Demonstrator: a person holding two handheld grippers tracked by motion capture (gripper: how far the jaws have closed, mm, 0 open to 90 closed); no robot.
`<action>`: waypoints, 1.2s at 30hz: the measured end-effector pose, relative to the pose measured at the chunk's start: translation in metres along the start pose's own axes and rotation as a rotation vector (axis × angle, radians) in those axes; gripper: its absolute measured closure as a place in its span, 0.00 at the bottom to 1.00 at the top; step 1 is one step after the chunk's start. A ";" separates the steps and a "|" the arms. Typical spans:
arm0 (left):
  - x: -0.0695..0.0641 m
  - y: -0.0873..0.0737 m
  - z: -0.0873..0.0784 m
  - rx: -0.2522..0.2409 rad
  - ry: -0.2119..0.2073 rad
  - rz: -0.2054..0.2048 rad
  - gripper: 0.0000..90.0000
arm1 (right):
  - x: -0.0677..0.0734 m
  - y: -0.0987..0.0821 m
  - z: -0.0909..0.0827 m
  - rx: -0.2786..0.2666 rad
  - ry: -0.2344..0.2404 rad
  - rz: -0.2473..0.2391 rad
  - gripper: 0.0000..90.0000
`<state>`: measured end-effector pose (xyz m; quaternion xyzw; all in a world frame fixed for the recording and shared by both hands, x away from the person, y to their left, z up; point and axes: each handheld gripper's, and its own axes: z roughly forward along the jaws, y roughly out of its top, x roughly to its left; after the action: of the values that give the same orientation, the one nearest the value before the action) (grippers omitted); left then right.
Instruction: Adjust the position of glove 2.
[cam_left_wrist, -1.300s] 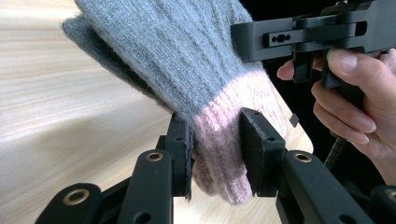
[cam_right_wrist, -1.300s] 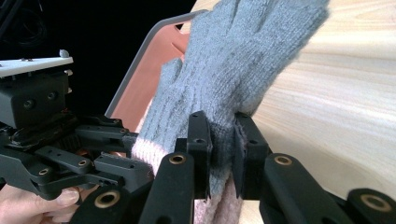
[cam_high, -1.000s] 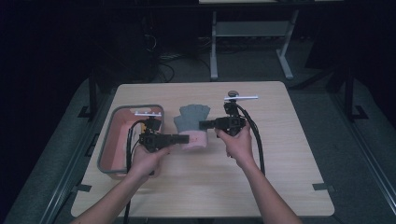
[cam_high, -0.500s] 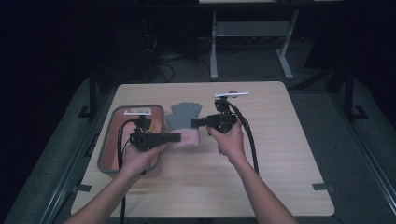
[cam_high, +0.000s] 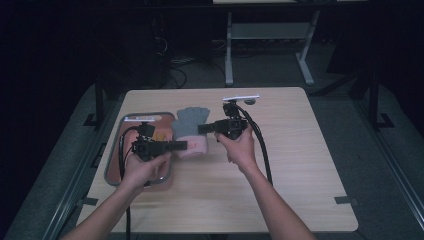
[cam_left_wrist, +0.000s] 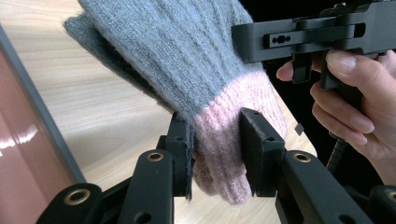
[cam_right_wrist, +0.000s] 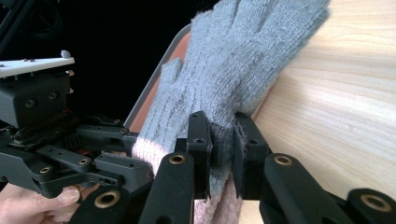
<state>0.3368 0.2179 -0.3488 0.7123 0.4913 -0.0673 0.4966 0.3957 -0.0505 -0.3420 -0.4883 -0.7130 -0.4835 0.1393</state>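
- A light wooden table (cam_high: 300, 175) is seen on a dark floor.
- A grey-rimmed reddish tray (cam_high: 114, 150) is placed at its left.
- A white-legged frame (cam_high: 265, 35) is seen far behind.

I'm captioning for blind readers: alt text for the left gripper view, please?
The left gripper clamps the pink cuff of a grey knit glove above a wooden table, while a hand holds the right gripper alongside.

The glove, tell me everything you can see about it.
The glove is grey knit, woolly-looking, with a pink ribbed cuff. Its fingers point away from the person, toward the far side of the wooden table, beside the tray. Both grippers clamp it: the left gripper pinches the pink cuff, the right gripper pinches the grey knit just above the cuff.
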 end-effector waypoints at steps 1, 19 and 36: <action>0.000 0.000 -0.001 -0.005 0.001 -0.005 0.74 | 0.001 0.001 0.001 -0.001 0.006 0.002 0.88; 0.016 0.001 -0.021 -0.003 0.026 -0.022 0.74 | 0.010 0.007 0.027 0.015 0.031 0.004 0.88; 0.031 0.000 -0.043 -0.009 0.050 -0.034 0.74 | 0.023 0.012 0.052 0.033 0.053 -0.006 0.88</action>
<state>0.3358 0.2709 -0.3458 0.7030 0.5158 -0.0558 0.4865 0.4092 0.0056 -0.3455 -0.4706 -0.7184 -0.4851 0.1646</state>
